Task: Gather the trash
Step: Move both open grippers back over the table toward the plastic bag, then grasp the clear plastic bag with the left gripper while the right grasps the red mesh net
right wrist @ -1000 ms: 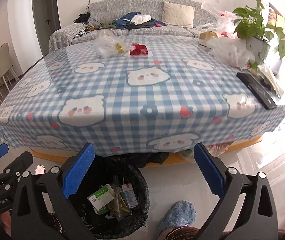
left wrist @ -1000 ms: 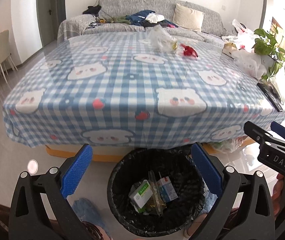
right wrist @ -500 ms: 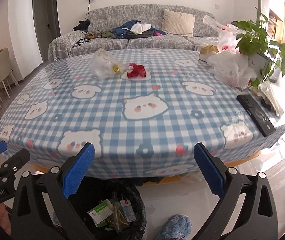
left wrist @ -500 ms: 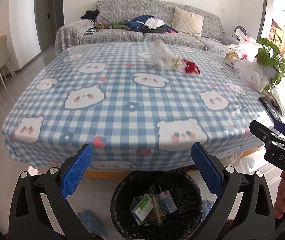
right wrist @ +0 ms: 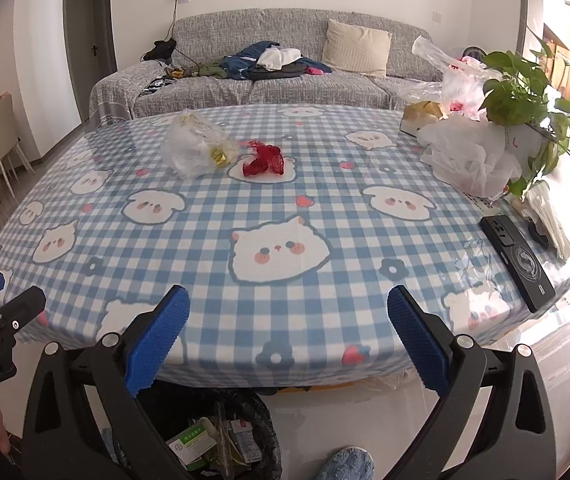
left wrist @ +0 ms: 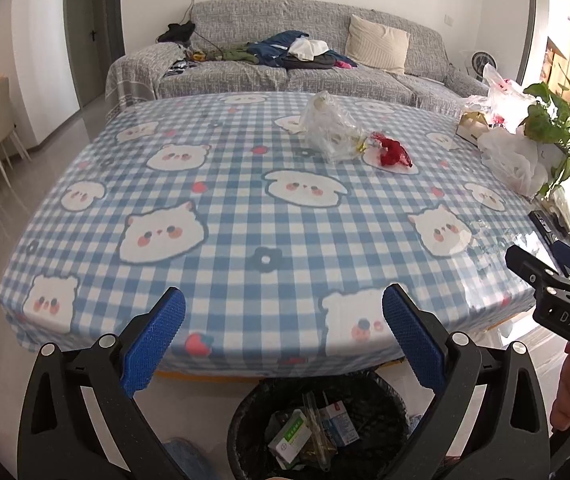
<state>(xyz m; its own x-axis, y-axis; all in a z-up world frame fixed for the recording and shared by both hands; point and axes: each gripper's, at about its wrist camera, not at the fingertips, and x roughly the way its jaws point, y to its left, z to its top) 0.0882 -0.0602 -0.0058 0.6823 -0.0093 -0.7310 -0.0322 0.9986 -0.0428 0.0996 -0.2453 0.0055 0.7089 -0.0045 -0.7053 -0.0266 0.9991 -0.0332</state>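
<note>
**Both tongs lift up from the bin and look at the trash on the tabletop**

Left wrist view: The left tongs [left wrist: 283, 334] are wide open and hold nothing. A second ago this view looked down at the black trash bin [left wrist: 317, 426], which sat big in the bottom middle of the frame. Now the bin is lower in the frame and its near side is cut off at the bottom edge. The checked tabletop [left wrist: 245, 216] fills much more of the picture. The bin already has small boxes in it. The trash left to get is in the upper middle: a crumpled clear plastic bag [left wrist: 331, 130] and, just beside it on the right, a red wrapper [left wrist: 393, 152]. They are well apart from the tongs. The right tongs [left wrist: 553, 270] poke in at the right edge; from here I cannot tell how open they are.

Right wrist view: The right tongs [right wrist: 289, 334] are wide open and empty too. This view has also come up, and the bin [right wrist: 221, 436] has slid to the bottom left. The clear plastic bag [right wrist: 195, 146] sits left of the middle, with the red wrapper [right wrist: 265, 160] next to it. A black phone [right wrist: 519, 262] lies at the right.

I think the last drop is done, and the next job is reaching across for the bag or the wrapper.
</note>
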